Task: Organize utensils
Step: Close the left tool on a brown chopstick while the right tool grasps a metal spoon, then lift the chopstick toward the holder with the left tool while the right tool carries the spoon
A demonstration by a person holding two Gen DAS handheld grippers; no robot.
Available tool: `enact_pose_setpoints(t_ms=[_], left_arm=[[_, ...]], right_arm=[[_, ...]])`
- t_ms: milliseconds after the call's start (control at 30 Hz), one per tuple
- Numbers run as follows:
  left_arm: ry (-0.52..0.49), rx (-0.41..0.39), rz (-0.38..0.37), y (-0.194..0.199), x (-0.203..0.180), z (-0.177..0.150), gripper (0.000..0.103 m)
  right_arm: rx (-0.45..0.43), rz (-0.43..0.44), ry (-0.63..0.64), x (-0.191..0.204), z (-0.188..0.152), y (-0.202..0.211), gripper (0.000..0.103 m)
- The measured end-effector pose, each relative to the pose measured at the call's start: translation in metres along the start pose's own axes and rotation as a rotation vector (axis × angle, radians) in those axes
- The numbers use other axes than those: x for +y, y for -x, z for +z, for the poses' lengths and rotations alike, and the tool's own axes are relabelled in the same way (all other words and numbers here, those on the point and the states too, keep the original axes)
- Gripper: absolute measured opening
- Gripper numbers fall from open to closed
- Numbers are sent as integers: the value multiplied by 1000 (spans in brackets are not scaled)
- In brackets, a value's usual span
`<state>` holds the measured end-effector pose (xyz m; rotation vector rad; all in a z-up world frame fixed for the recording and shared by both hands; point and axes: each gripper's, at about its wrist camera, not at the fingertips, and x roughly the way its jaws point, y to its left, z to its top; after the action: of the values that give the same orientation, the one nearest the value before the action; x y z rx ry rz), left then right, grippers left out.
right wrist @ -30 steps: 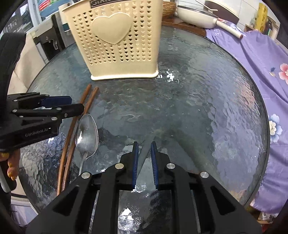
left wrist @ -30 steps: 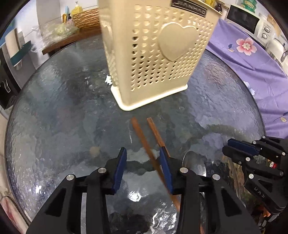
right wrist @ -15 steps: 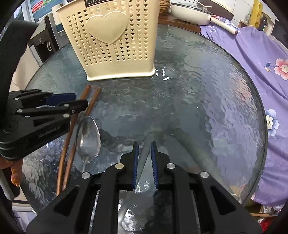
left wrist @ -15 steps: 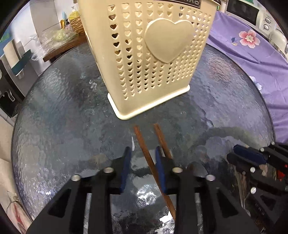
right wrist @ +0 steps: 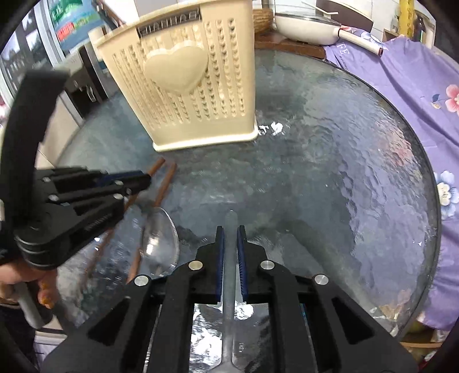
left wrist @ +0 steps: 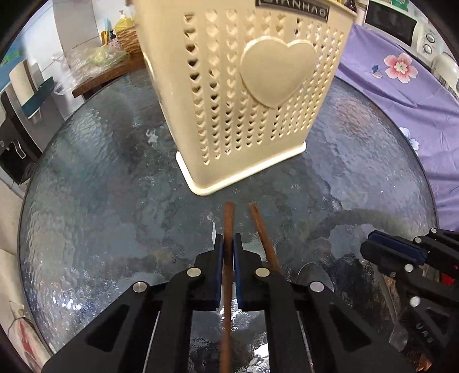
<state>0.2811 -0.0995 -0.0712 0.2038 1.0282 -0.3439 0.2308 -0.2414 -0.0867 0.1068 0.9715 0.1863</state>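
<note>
A cream utensil holder with heart-shaped holes stands upright on the round glass table; it also shows in the right wrist view. My left gripper is shut on a brown chopstick. A second chopstick lies just to its right. My right gripper is shut on a metal utensil handle and shows in the left wrist view. A metal spoon lies on the glass between the grippers.
A purple flowered cloth covers the surface to the right. A white pan and a wooden board stand behind the table. A microwave stands at the far right. The table's rim curves close on the right.
My left gripper has closed from wide open onto the left chopstick and moved toward the holder. My right gripper stays shut on the metal handle, which now sits higher off the glass.
</note>
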Motion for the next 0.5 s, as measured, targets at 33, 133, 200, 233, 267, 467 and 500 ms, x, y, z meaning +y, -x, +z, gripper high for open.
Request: enact_pose_setpoints(t_ms=[33, 133, 200, 233, 267, 467, 500], left_arm=[[7, -5, -11, 3, 2, 0, 7], [18, -39, -32, 17, 5, 1, 7], [28, -65, -46, 28, 8, 1, 7], [32, -78, -52, 34, 9, 2, 7], [37, -94, -57, 40, 11, 2, 7], [53, -187, -74, 78, 15, 0, 7], [54, -200, -78, 83, 15, -1, 7]], right_arm=[[-20, 21, -8, -1, 1, 4, 10], [-77, 92, -30, -5, 4, 18, 10], [-117, 128, -40, -6, 7, 28, 10], [-140, 139, -37, -7, 8, 35, 10], [-163, 144, -31, -6, 8, 41, 10], [-270, 179, 10, -2, 7, 79, 10], [-286, 178, 20, -1, 7, 84, 9]])
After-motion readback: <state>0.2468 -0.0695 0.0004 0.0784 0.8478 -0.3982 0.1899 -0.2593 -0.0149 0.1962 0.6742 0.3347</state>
